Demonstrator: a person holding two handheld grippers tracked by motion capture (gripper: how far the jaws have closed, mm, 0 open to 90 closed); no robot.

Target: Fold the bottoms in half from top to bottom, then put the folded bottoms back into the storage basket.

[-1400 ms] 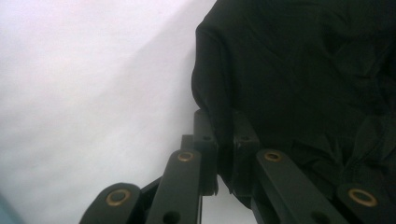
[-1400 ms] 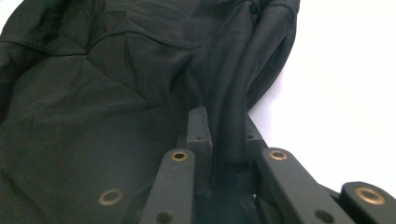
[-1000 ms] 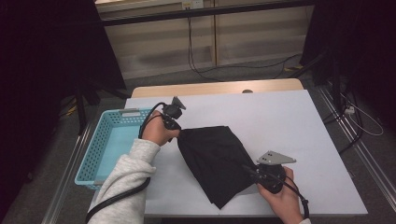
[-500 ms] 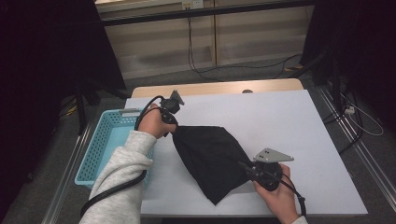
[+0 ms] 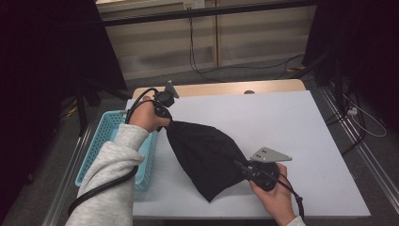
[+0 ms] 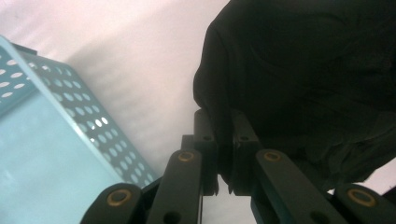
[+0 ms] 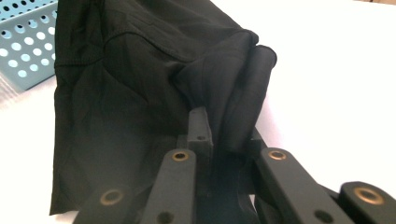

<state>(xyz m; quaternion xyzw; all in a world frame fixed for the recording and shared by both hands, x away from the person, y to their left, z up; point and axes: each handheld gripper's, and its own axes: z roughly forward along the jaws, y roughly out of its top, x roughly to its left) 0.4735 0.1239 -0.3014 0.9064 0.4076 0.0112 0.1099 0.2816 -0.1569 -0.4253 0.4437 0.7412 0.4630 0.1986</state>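
A black cloth (image 5: pixel 204 153) stretches across the white table (image 5: pixel 282 122) between my two grippers. My left gripper (image 5: pixel 168 120) is shut on the cloth's upper left corner, lifted above the table beside the basket. In the left gripper view the cloth (image 6: pixel 303 79) hangs from the closed jaws of my left gripper (image 6: pixel 224 135). My right gripper (image 5: pixel 241 165) is shut on the cloth's right edge near the table's front. In the right gripper view a bunched fold of the cloth (image 7: pixel 140 79) sits pinched in my right gripper (image 7: pixel 219 126).
A light blue perforated basket (image 5: pixel 106 141) stands at the table's left edge, seen also as the basket (image 6: pixel 56 140) and the basket (image 7: pixel 28 42). Bare white tabletop lies to the right and far side. Cables run over the floor beyond the table.
My left gripper has risen and drawn back toward the far left, pulling the cloth's corner up and stretching the fabric. The right gripper has stayed in place with its hold.
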